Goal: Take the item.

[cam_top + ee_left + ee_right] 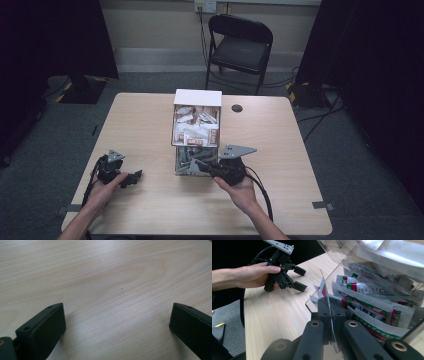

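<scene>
Table (105, 277): pale wood-grain top, smooth, matt. Dispenser box (387, 262): clear glossy plastic walls, white lid. Sachets (372, 302): shiny printed foil or plastic. Gripper jaws: matt black plastic. Chair (240, 47): black, padded seat.

Left hand (102, 189) low at the near left, holding the left gripper (134, 177) with jaws spread wide apart and level, right hand (241, 192) gripping the right gripper (330, 305), jaws pressed together on a thin sachet (325, 290), both forearms entering from below

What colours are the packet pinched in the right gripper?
The packet is white with red and green bands, seen best in the right gripper view.
</scene>
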Demonstrator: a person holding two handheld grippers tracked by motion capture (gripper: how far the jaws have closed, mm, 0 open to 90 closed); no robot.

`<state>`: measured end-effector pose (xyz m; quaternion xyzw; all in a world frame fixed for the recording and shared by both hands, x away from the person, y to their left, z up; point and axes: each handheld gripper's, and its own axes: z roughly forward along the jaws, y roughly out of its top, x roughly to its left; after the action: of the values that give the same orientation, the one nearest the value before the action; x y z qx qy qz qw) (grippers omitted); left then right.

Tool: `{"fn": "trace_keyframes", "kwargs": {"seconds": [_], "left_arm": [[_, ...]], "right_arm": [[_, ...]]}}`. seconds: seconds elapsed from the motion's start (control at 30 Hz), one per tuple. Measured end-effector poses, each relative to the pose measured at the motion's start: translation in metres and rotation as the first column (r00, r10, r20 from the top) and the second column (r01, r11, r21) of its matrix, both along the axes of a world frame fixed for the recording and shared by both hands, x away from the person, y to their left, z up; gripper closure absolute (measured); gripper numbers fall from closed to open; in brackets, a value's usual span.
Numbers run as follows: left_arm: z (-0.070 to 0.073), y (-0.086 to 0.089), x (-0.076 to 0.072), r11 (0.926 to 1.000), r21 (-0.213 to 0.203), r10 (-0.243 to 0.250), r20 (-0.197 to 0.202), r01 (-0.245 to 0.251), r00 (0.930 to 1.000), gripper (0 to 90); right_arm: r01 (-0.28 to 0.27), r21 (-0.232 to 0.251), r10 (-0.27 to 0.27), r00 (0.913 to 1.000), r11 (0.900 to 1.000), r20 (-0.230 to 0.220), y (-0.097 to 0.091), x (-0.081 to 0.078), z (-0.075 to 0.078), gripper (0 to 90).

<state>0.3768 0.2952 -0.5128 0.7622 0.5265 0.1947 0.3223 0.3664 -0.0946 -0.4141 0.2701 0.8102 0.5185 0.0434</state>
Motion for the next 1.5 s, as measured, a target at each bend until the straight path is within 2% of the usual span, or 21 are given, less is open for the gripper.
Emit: {"fn": "trace_keyframes", "kwargs": {"seconds": [0.77,1.5], "left_arm": [[0.0,0.0,0.0,1.0,0.0,0.0,0.0,0.0,1.0,0.3],[0.0,0.0,0.0,1.0,0.0,0.0,0.0,0.0,1.0,0.3]], "right_arm": [[0.015,0.01,-0.015,0.9998,0.9998,0.014,-0.009,-0.009,0.011,90.0],[0.051,0.015,-0.052,0.9985,0.9986,0.017,-0.033,-0.014,0.016,90.0]]}}
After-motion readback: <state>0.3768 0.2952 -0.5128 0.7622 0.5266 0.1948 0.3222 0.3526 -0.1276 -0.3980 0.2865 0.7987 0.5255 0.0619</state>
